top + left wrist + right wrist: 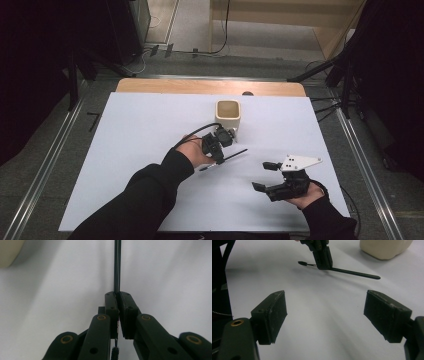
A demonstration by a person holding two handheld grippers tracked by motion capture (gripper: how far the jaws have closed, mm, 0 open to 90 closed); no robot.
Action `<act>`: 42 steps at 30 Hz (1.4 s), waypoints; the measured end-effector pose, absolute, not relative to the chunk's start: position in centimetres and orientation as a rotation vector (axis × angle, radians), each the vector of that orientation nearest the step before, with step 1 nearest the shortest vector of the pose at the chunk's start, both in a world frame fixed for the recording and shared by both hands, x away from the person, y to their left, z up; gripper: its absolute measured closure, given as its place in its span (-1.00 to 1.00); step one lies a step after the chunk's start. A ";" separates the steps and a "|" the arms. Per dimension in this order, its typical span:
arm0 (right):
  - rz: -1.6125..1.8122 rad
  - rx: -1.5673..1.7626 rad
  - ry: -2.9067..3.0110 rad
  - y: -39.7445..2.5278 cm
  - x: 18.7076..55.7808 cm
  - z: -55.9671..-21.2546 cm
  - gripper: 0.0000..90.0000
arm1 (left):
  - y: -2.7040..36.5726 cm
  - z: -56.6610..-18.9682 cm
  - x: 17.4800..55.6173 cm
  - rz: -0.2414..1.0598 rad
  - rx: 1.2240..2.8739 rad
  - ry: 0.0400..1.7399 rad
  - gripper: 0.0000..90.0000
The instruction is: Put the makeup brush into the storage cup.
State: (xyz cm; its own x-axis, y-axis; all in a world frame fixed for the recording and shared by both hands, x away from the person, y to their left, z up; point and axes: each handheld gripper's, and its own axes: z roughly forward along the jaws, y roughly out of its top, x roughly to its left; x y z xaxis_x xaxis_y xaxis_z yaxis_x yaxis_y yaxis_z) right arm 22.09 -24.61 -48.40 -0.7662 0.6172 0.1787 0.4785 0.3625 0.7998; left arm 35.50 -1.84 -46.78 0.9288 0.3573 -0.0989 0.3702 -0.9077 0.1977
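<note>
Black and thin, one brush (227,157) sits clamped in the left gripper (218,159); one cream cup (228,115) stands nearby, its inside bare; the right gripper (266,176) gapes apart.

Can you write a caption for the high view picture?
Left gripper pinches a thin black brush near a cream cup.

dim room, bright white table (150,150), soft shadows (slight blur)
</note>
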 end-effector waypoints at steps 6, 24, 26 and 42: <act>1.368 0.992 2.455 -24.6 22.1 -48.4 -0.55 | -1.1 -45.4 34.9 -0.079 2.786 0.524 0.93; 1.463 0.994 2.397 -24.8 22.0 -48.2 -0.50 | 3.5 -41.5 33.8 -0.141 2.572 0.536 0.93; 1.472 0.987 2.392 -24.7 22.0 -48.2 -0.51 | 3.8 -41.4 33.5 -0.144 2.560 0.533 0.93; 1.504 0.964 2.444 -24.1 22.1 -47.7 -0.67 | 7.5 -41.4 32.0 -0.183 2.510 0.565 0.93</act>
